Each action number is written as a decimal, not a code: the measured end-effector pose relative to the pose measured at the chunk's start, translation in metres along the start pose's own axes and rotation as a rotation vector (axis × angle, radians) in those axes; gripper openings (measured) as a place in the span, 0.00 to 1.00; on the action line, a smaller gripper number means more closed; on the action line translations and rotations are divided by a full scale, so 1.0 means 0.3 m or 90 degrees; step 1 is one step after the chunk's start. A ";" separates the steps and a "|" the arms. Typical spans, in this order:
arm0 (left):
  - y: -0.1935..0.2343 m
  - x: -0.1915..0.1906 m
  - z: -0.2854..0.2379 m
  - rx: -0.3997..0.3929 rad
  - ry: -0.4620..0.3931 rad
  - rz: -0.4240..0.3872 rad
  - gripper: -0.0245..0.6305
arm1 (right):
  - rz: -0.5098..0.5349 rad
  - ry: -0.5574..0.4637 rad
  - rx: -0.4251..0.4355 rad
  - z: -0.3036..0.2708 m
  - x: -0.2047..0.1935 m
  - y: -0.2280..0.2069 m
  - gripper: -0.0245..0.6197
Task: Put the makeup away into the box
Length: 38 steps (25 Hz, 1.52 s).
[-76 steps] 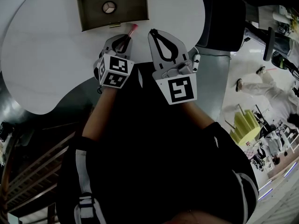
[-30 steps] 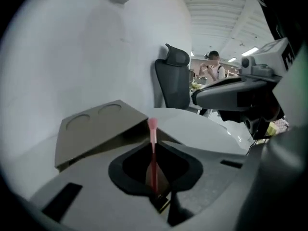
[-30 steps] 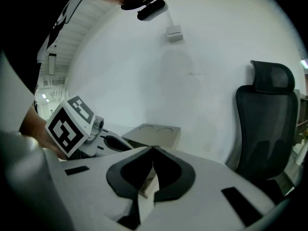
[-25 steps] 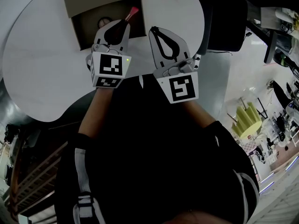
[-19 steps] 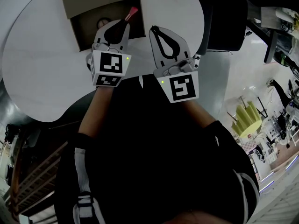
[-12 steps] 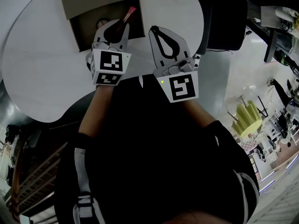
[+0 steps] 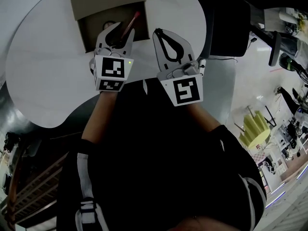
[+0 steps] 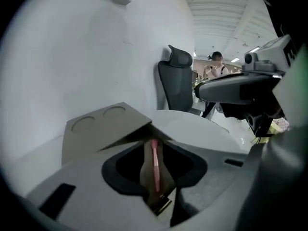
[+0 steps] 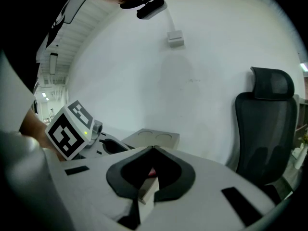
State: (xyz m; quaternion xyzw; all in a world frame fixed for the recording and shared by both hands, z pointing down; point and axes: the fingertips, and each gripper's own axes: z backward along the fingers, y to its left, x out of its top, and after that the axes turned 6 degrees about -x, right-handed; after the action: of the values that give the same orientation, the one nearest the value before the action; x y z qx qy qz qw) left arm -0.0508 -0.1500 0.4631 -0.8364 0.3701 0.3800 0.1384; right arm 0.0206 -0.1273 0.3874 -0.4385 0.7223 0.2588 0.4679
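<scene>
A brown cardboard box (image 7: 108,1) stands on the white table with its drawer pulled out toward me. My left gripper (image 7: 123,29) hangs over the drawer. Its jaws are opening and no longer press the pink makeup stick (image 7: 130,25), which leans inside the drawer between them. In the left gripper view the stick (image 8: 155,163) shows in the gap between the spread jaws of the left gripper (image 8: 153,143). A round compact (image 7: 109,25) lies in the drawer. My right gripper (image 7: 157,32) is shut and empty beside the box, and in its own view the right gripper (image 9: 153,149) shows its jaws meeting.
The round white table (image 7: 48,66) ends just in front of my body. A black office chair (image 7: 226,28) stands right of the table, with the same chair (image 9: 264,124) near the white wall. Other people stand far off on the right.
The left gripper carried the pink stick from the table's front to over the drawer. Its jaws have now spread, and the stick has sunk lower into the drawer. The right gripper has kept still.
</scene>
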 end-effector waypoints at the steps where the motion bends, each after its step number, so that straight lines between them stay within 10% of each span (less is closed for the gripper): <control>1: -0.004 0.015 0.020 0.006 -0.011 -0.003 0.22 | 0.003 -0.008 -0.001 0.011 0.017 0.003 0.07; 9: -0.018 0.142 0.184 0.092 -0.123 -0.035 0.06 | 0.032 -0.097 -0.024 0.087 0.158 -0.010 0.07; 24: -0.076 0.387 0.690 0.197 -0.359 0.019 0.05 | 0.044 -0.234 -0.051 0.305 0.455 0.061 0.07; 38: -0.125 0.391 0.766 0.210 -0.376 0.004 0.05 | 0.054 -0.277 -0.037 0.385 0.469 0.117 0.07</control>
State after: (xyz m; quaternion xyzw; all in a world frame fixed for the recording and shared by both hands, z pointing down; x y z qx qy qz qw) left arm -0.0949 -0.0667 0.2202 -0.6552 0.3730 0.5415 0.3721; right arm 0.0168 -0.0749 0.2095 -0.3552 0.6143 0.3876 0.5885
